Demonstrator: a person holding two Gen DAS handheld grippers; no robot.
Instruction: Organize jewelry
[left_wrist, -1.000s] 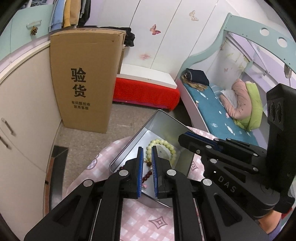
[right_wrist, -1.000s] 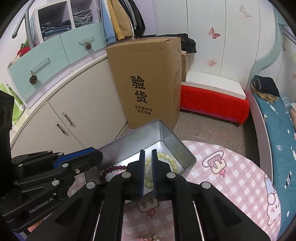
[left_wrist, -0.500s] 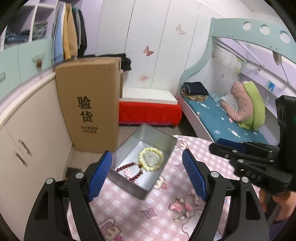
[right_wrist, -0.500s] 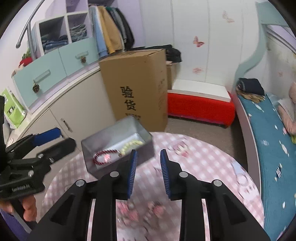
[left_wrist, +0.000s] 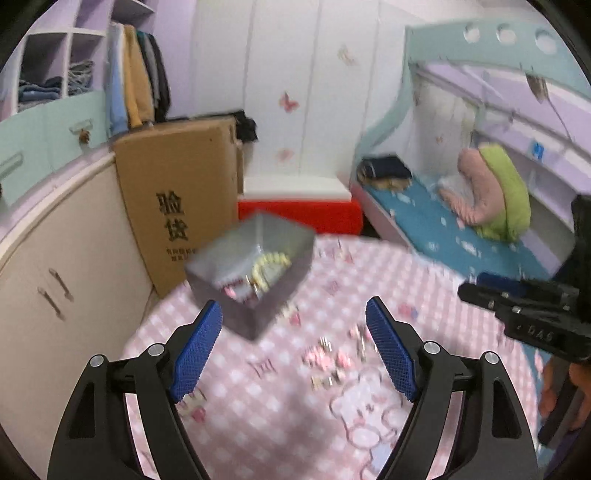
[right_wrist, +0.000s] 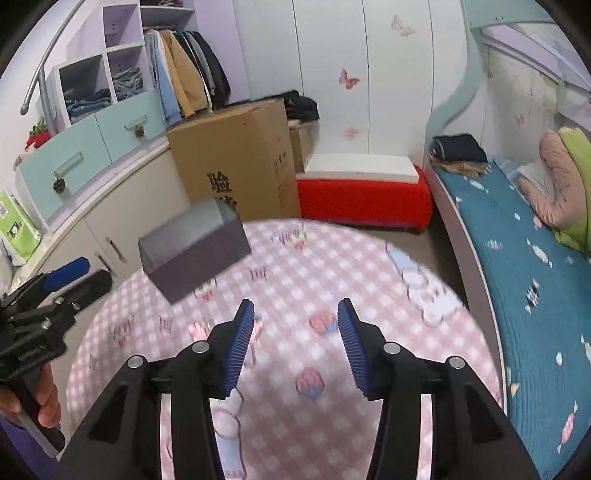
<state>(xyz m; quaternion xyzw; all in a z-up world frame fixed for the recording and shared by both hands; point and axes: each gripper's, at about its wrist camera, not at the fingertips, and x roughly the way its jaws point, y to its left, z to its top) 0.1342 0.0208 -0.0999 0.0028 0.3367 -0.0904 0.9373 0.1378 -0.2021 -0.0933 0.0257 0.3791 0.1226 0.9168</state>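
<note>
Left gripper (left_wrist: 295, 332) spread wide, empty; right gripper (right_wrist: 295, 339) opening, empty. Tin (left_wrist: 255, 273) holds beads, far edge of table (left_wrist: 280, 413). Loose jewelry (left_wrist: 332, 358) ahead: approach low, pinch one piece.

One tin (left_wrist: 258, 258) holding two bracelets (left_wrist: 271, 264); small trinkets (left_wrist: 332, 360) too blurred to count; one carton (right_wrist: 236, 158); two grippers (left_wrist: 295, 350).

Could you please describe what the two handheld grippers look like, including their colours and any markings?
Both are matte black plastic tools. The left gripper and the right gripper each have two angular fingers faced with ribbed blue pads, with round silver screw heads at the pivots and triangular cut-outs in the arms. Seen from the left wrist view, the right gripper's body carries pale lettering, blurred here. No cables or sleeves are clearly visible.
</note>
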